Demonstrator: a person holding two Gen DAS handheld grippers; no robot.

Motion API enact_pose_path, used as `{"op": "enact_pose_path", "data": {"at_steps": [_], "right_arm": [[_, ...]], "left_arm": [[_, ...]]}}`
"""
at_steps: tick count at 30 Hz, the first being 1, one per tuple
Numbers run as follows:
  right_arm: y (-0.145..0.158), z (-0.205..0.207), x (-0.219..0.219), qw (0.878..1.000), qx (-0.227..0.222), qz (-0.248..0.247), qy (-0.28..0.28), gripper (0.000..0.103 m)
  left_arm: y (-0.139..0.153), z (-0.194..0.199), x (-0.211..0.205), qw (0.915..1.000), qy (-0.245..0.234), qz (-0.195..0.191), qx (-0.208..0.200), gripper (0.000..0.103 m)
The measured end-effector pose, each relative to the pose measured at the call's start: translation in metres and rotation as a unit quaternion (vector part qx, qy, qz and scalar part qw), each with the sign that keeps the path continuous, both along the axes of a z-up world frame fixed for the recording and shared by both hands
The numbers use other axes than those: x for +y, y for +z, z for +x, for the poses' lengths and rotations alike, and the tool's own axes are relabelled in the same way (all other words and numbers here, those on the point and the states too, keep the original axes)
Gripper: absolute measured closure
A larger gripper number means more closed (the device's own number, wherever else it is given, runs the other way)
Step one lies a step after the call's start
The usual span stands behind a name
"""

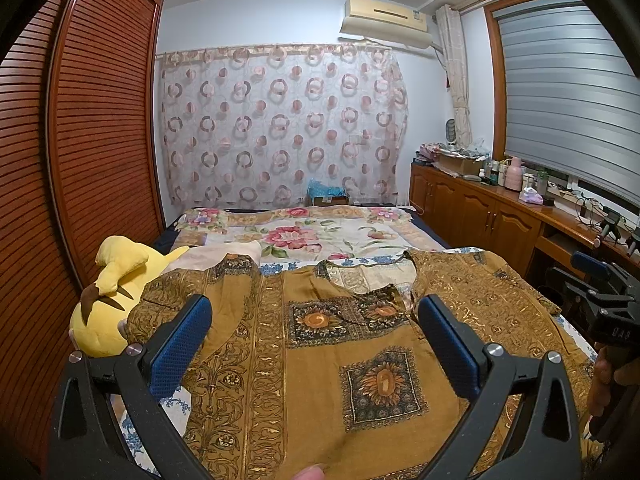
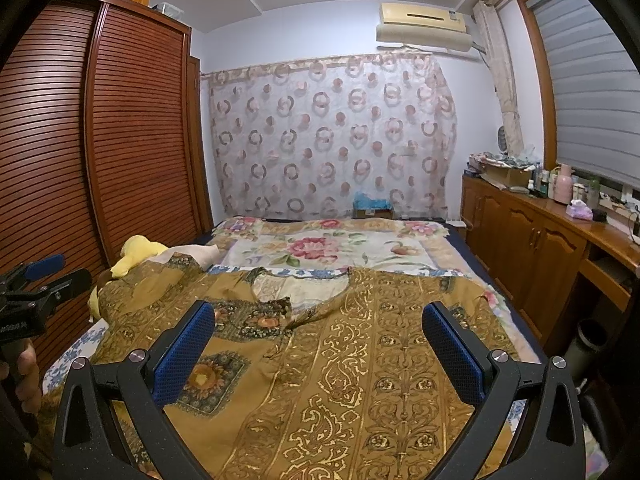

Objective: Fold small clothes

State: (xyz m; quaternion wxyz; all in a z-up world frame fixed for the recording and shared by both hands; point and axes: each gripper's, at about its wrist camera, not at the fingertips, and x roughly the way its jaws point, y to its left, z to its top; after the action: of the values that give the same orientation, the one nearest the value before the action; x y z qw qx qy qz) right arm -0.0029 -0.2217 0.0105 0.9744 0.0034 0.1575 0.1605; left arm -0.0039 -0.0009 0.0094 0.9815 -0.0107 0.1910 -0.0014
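A: Left view: the left gripper (image 1: 315,322) gapes wide, holding nothing; the shirt (image 1: 320,360) lies flat beneath and ahead, unfolded.

B: Right view: the right gripper (image 2: 319,330) is equally wide and empty above it. Folding seemingly hasn't begun.

Mustard-gold shirt (image 1: 360,360) (image 2: 360,360), ornate scroll bands and dark sunflower squares. Spread flat, unfolded, front up across bed. Neckline open toward far end, sleeves out to both sides.
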Motion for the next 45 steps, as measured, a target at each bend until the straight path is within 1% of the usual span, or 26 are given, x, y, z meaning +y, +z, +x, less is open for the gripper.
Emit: {"op": "enact_pose_path", "data": {"at_steps": [6,7,8,10,11,12,14,15,16,18,19,20,27,31,33,36,38,39,40,41,42,44,45], "right_arm": [[-0.004,0.006,0.002,0.999,0.033,0.003,0.015,0.000],[-0.003,0.007,0.001,0.998,0.061,0.008,0.017,0.000],[-0.003,0.009,0.001,0.997,0.073,0.008,0.020,0.000],[-0.002,0.010,0.004,0.996,0.081,0.013,0.029,0.000],[-0.003,0.011,0.005,0.997,0.071,0.001,0.029,0.000],[-0.002,0.012,0.006,0.997,0.074,0.001,0.034,0.000],[-0.005,0.013,0.009,0.997,0.059,-0.010,0.040,0.000],[-0.005,0.015,0.010,0.997,0.064,-0.014,0.044,0.000],[-0.007,0.016,0.012,0.997,0.059,-0.027,0.044,0.000],[-0.008,0.022,0.013,0.995,0.075,-0.041,0.052,0.000],[-0.009,0.024,0.014,0.995,0.076,-0.046,0.055,0.000],[-0.008,0.024,0.015,0.995,0.076,-0.029,0.062,0.000],[-0.010,0.045,0.024,0.990,0.093,-0.055,0.092,0.000],[-0.010,0.055,0.029,0.987,0.107,-0.047,0.113,0.000],[-0.009,0.063,0.032,0.985,0.114,-0.051,0.121,0.000],[-0.007,0.070,0.035,0.983,0.118,-0.053,0.129,0.000],[-0.005,0.076,0.040,0.982,0.117,-0.056,0.136,0.000],[-0.004,0.079,0.043,0.981,0.116,-0.061,0.143,0.000],[-0.005,0.084,0.050,0.981,0.109,-0.070,0.146,0.000],[-0.007,0.087,0.055,0.980,0.106,-0.077,0.151,0.000],[-0.005,0.089,0.058,0.978,0.107,-0.084,0.157,0.000],[-0.004,0.091,0.064,0.976,0.108,-0.087,0.169,0.000],[-0.004,0.091,0.066,0.974,0.110,-0.088,0.176,0.000]], "left_arm": [[-0.009,0.003,0.010,0.9999,0.007,0.002,0.013,0.000],[-0.011,0.004,0.015,0.9998,0.011,0.002,0.016,0.000],[-0.012,0.004,0.019,0.9997,0.013,0.002,0.019,0.000],[-0.017,0.008,0.029,0.9995,0.019,0.001,0.025,0.000],[-0.019,0.009,0.034,0.9994,0.021,0.002,0.028,0.000],[-0.021,0.010,0.041,0.9992,0.025,0.003,0.032,0.000],[-0.026,0.011,0.052,0.9987,0.030,0.001,0.040,0.000],[-0.028,0.012,0.057,0.9985,0.031,0.000,0.045,0.000],[-0.032,0.014,0.063,0.9982,0.030,0.001,0.051,0.000],[-0.038,0.016,0.072,0.9976,0.032,0.004,0.061,0.000],[-0.041,0.018,0.077,0.9972,0.032,0.004,0.067,0.000],[-0.046,0.020,0.083,0.9967,0.035,0.004,0.074,0.000],[-0.070,0.030,0.120,0.9932,0.042,-0.004,0.108,0.000],[-0.079,0.035,0.143,0.9919,0.042,-0.013,0.119,0.000],[-0.083,0.040,0.153,0.9907,0.041,-0.021,0.128,0.003],[-0.089,0.048,0.168,0.9888,0.034,-0.037,0.140,0.010],[-0.094,0.056,0.178,0.9867,0.033,-0.049,0.152,0.016],[-0.097,0.061,0.183,0.9855,0.033,-0.053,0.158,0.018],[-0.100,0.065,0.188,0.9841,0.035,-0.058,0.164,0.024],[-0.104,0.070,0.194,0.9824,0.037,-0.064,0.171,0.027],[-0.107,0.075,0.200,0.9811,0.039,-0.069,0.177,0.028],[-0.112,0.081,0.207,0.9795,0.040,-0.075,0.183,0.033],[-0.114,0.085,0.210,0.9782,0.043,-0.076,0.188,0.033]]}}
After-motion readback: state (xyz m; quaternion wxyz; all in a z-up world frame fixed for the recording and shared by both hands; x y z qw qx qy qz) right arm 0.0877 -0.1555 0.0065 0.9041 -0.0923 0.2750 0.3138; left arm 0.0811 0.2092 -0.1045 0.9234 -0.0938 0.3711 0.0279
